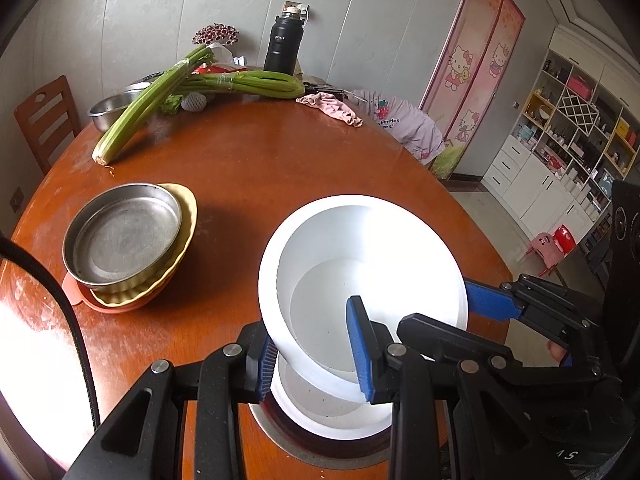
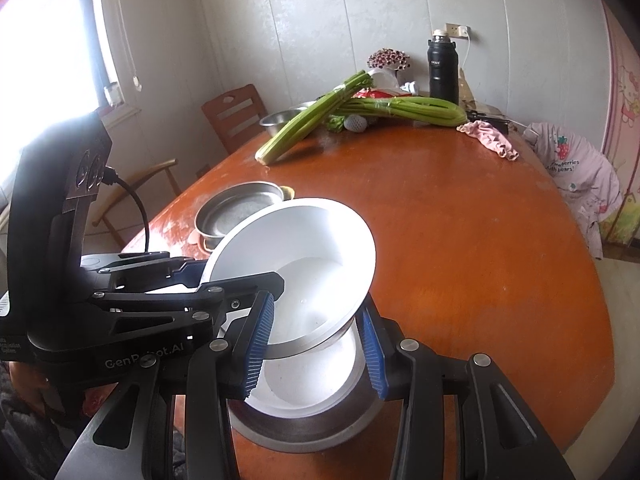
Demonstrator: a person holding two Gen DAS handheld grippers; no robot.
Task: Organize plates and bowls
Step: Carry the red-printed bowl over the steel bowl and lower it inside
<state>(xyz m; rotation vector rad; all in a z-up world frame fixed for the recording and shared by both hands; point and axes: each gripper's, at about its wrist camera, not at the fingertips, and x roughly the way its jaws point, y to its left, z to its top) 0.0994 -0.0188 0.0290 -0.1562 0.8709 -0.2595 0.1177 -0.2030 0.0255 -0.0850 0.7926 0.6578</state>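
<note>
Left fingers [image 1: 316,350] clamp near rim of tilted white bowl [image 1: 372,248]; right fingers [image 2: 316,346] clamp its opposite rim, above second white bowl [image 2: 304,384] at desk [image 1: 280,160] near edge.

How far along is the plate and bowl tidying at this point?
Done: a steel pan sits nested on a yellow dish and an orange plate. In hand: the left gripper and right gripper hold a tilted white bowl over a second white bowl. Left: seating it; the steel bowl by the celery lies apart.
</note>
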